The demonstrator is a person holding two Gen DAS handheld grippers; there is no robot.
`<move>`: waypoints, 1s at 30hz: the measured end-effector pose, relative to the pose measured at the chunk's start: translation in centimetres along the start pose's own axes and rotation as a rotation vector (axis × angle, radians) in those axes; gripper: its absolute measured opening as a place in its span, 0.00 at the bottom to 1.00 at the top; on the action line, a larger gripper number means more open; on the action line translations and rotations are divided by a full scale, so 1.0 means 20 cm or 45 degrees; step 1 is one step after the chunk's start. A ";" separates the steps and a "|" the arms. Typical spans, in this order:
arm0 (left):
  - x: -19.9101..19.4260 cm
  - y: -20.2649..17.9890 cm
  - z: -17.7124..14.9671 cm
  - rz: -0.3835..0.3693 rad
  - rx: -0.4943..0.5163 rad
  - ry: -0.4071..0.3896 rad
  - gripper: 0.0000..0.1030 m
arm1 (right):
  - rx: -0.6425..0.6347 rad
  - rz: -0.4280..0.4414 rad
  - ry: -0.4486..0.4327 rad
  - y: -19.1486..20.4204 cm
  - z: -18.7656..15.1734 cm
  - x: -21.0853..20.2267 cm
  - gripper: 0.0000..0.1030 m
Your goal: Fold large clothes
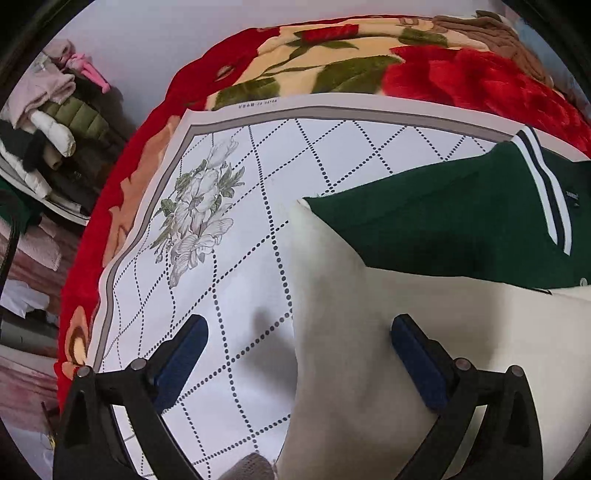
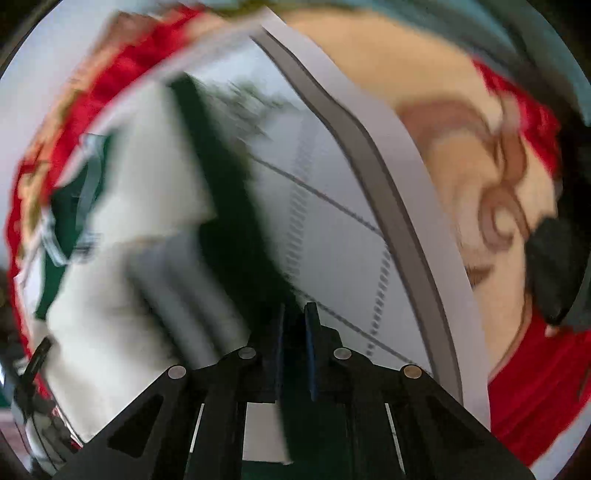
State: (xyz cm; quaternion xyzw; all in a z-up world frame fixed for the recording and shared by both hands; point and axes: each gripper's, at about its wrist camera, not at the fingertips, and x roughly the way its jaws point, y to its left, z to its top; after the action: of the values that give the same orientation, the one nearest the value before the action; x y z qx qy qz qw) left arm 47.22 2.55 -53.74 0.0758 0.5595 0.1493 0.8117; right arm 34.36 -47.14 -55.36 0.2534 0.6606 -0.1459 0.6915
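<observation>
A green and cream jacket [image 1: 424,236] with white and navy stripes lies on a white dotted-grid cloth [image 1: 229,177]. My left gripper [image 1: 299,332] is open above the jacket's cream left edge, one blue pad over the cloth, the other over the cream fabric. In the blurred right wrist view my right gripper [image 2: 295,317] is shut on a dark green fold of the jacket [image 2: 229,206], which runs up and away from the jaws. The cream part of the jacket [image 2: 147,177] lies to its left.
A red floral blanket [image 1: 369,55] lies under the cloth and around it; it also shows in the right wrist view [image 2: 461,177]. A pile of folded clothes [image 1: 55,129] is stacked at the far left. A brown garment [image 1: 491,33] lies at the back right.
</observation>
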 end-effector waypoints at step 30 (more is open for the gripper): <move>-0.40 0.10 -1.46 -0.182 0.225 0.391 0.99 | -0.399 -0.023 0.321 0.67 -1.62 0.08 0.10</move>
State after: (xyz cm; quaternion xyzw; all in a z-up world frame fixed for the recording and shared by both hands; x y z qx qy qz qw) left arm 17.03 0.46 -56.65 0.0834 0.6917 0.0515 0.7155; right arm 14.61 -18.19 -54.81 0.1529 0.7589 -0.0145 0.6328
